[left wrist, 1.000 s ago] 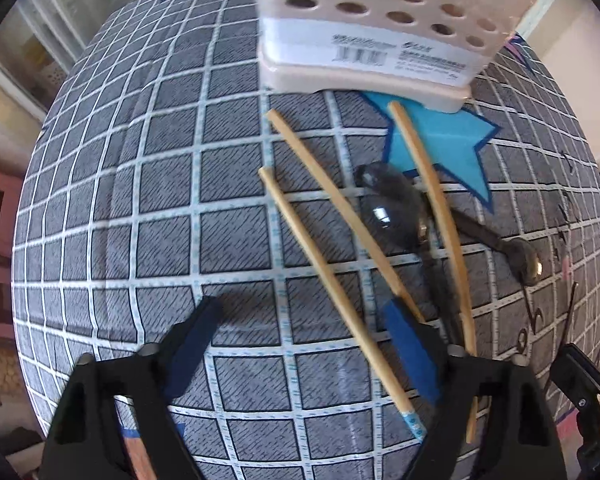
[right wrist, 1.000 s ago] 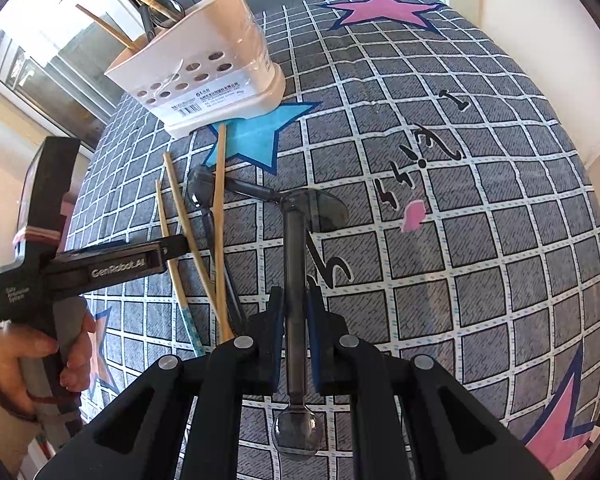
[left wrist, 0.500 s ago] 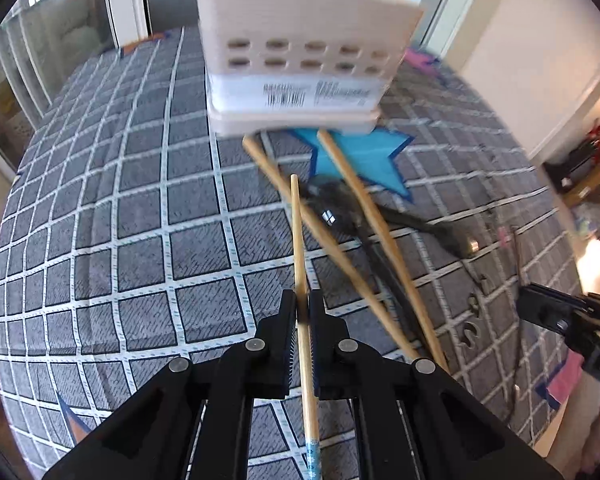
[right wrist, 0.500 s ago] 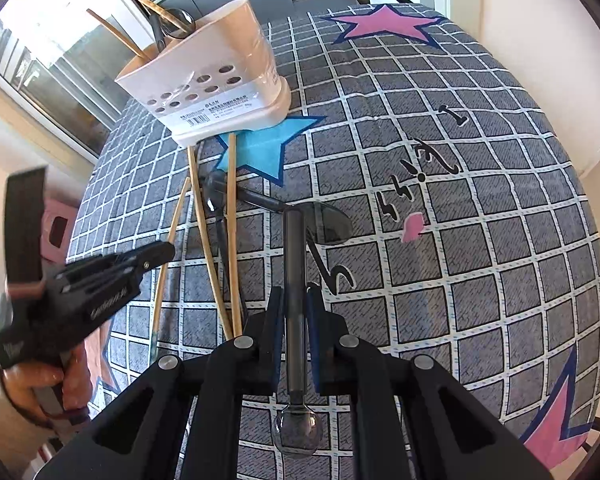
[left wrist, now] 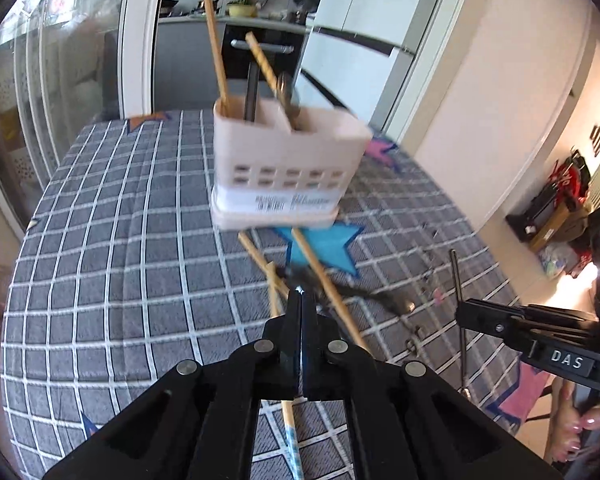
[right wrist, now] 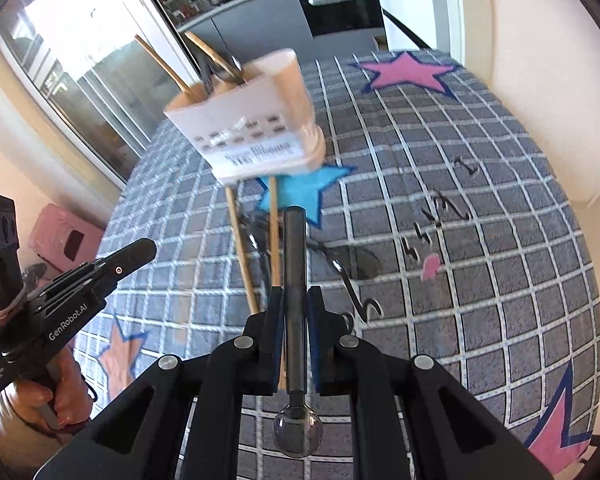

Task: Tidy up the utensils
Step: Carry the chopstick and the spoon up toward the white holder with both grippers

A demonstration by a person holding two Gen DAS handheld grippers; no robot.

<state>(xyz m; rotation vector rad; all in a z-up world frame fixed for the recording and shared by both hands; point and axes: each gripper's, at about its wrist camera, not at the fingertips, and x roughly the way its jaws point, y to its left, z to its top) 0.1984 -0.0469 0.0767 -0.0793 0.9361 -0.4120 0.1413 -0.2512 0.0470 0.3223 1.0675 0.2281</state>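
Left tool [left wrist: 301, 304]: jaws fully closed on a thin pale bamboo chopstick [left wrist: 290, 432], which runs through the pads lengthwise; its blue-patterned end hangs below the tool toward the camera, and the plain end pokes out just past the tips. Right tool [right wrist: 294, 300]: jaws nearly together, clamped on the dark grey handle of a long metal spoon [right wrist: 295, 280], with its rounded bowl below the pads and the handle end pointing ahead. Both pieces are off the grey checked tablecloth with stars [left wrist: 100, 280].

Step in hand (judged): carry each piece to the white perforated plastic utensil holder [left wrist: 284, 168] at the middle of the counter and drop it in.

Notes for doing it well:
- Each piece is held partway along, so the free ends swing wide. Tilt each one toward upright before it reaches the rim.
- Go in one tool at a time; the holder is narrow and the tools would crowd each other.
- Aim the leading end into an open gap and keep clear of the items already standing in the holder.
- Release only once the lower end is inside. The holder looks light and could tip if nudged.

Holder contents: divided into compartments. Two bamboo chopsticks [left wrist: 216, 52] lean out of the top with at least one dark-handled utensil [left wrist: 253, 92] between them; which compartment each occupies cannot be told through the blur.

Still on the cloth in front of the holder: two more bamboo chopsticks [right wrist: 240, 248] and dark spoons [left wrist: 384, 300], crossed over one another.
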